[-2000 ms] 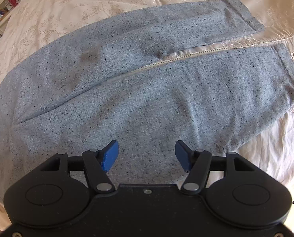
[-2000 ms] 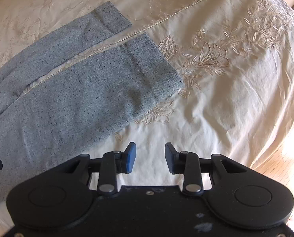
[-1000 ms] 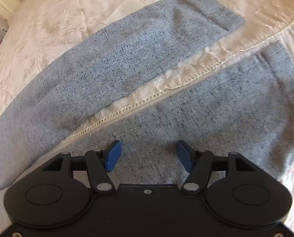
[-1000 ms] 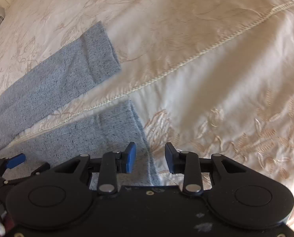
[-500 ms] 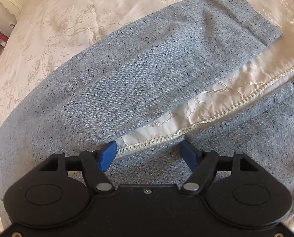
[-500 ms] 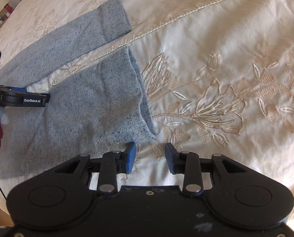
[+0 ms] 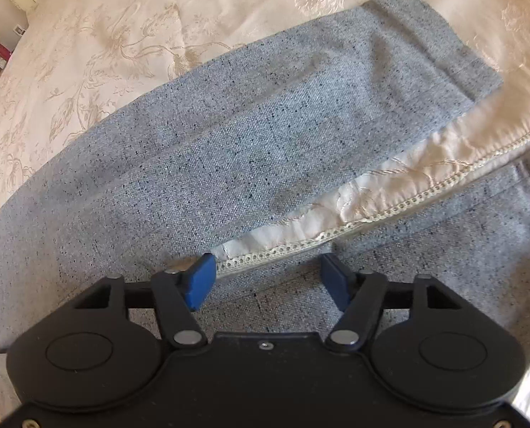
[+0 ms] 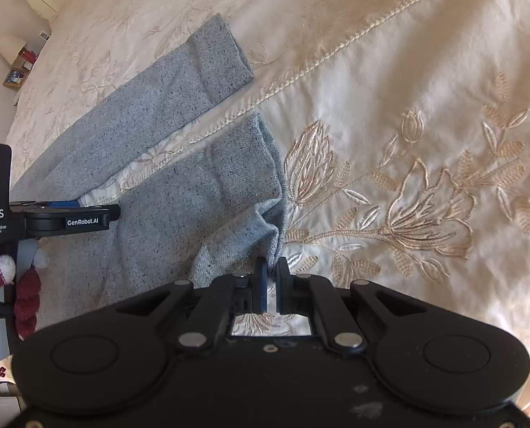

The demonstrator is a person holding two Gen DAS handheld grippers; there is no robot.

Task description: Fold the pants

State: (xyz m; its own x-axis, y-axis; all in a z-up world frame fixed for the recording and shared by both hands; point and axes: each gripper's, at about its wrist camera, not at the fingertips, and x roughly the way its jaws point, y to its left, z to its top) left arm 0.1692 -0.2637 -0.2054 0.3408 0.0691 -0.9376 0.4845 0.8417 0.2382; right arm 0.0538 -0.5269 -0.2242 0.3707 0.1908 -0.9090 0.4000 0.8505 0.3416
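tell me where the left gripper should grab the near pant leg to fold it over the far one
Probably the near leg's inner edge, where it borders the strip of bedspread showing between the legs. The left gripper hangs open just there; slide one finger under the thin flat edge from the gap side. The right gripper already pinches the cuff corner, so both lift together.

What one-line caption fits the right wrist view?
Right gripper pinches the near pant leg's hem corner on the embroidered bedspread.
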